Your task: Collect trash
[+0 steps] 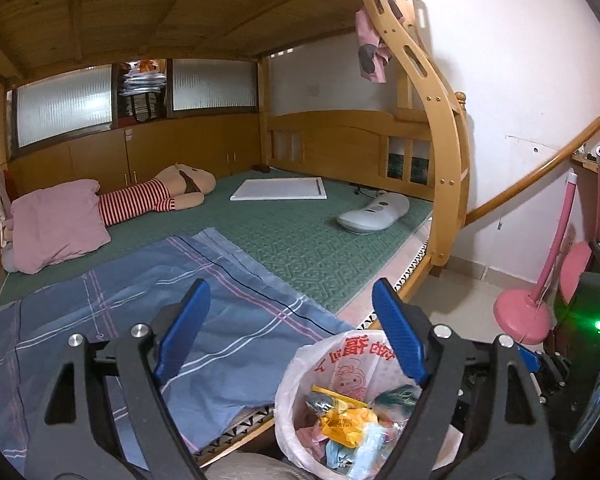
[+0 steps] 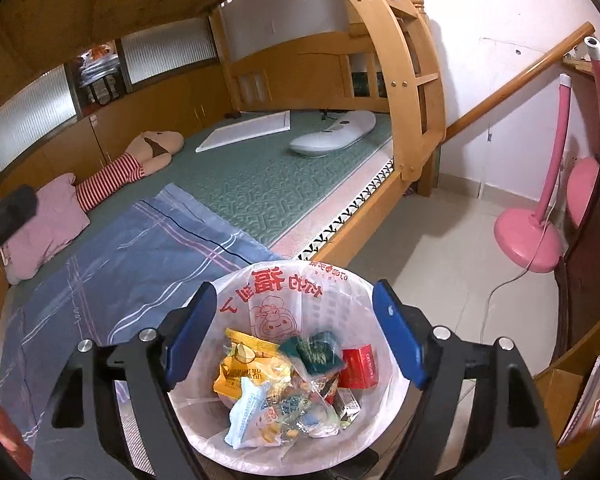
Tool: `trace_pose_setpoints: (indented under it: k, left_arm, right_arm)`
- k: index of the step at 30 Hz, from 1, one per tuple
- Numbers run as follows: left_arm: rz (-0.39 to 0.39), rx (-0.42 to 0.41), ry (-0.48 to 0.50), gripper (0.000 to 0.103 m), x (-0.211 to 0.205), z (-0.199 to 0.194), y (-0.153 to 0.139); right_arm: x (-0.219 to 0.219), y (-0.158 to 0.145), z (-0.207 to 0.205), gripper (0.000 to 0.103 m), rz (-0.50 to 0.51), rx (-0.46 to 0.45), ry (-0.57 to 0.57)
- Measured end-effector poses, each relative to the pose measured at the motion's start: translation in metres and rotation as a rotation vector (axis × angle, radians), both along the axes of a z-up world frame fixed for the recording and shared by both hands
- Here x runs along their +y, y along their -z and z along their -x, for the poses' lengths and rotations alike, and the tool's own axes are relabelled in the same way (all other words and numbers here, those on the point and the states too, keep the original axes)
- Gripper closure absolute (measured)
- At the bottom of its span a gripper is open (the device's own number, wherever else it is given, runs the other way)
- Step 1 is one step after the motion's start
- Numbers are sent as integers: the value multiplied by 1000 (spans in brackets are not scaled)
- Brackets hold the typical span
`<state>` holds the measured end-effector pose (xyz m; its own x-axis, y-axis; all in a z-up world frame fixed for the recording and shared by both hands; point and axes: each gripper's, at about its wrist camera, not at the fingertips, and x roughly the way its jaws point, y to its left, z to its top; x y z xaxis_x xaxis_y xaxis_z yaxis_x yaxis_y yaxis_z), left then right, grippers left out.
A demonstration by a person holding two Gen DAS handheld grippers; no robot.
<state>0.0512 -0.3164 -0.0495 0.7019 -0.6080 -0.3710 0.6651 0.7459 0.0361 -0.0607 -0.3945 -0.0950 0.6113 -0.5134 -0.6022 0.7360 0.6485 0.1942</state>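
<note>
Right gripper (image 2: 294, 338): jaws spread wide, nothing between the pads. It hangs directly over the trash bin (image 2: 236, 446), which sits on the floor against the bed (image 2: 260, 184) edge. The bin is lined with a white printed bag (image 2: 284, 284) and already holds the trash: yellow snack packet (image 2: 242, 368), red box (image 2: 360, 366), green wrapper (image 2: 318, 350), pale blue wrapper (image 2: 246, 410), more crumpled bits under them.

Left gripper (image 1: 290, 330): jaws also wide open, empty, off to the bed side of the bin and pointing across the blue plaid sheet (image 1: 148, 308). In the left wrist view the bin (image 1: 288, 408) shows low on the right, partly behind the right finger.

My read: both drops are done, so this is the release-and-clear step. To do it well:
- keep both jaws wide until well clear of the rim, so no wrapper snags a pad
- lift up first, then move sideways; the liner is loose and a sideways swipe could drag it or tip the bin
- check nothing clings to the pads

No loose trash visible on the bed from here: only pink pillow (image 1: 56, 224), striped plush doll (image 1: 156, 196), white board (image 1: 280, 189), white curved gadget (image 1: 374, 212). Floor by the pink lamp base (image 2: 528, 240) looks clean too.
</note>
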Motion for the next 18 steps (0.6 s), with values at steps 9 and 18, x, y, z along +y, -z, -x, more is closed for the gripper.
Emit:
trace_pose_setpoints:
  k: [9,18]
  left_arm:
    - [29,-27,12,14,7,7,-12]
    - [78,-126,35,3,23,42,-40]
  right_arm:
    - [9,-20,13,24,64,-43,28]
    - [46,-63,58,18,243,-132,64]
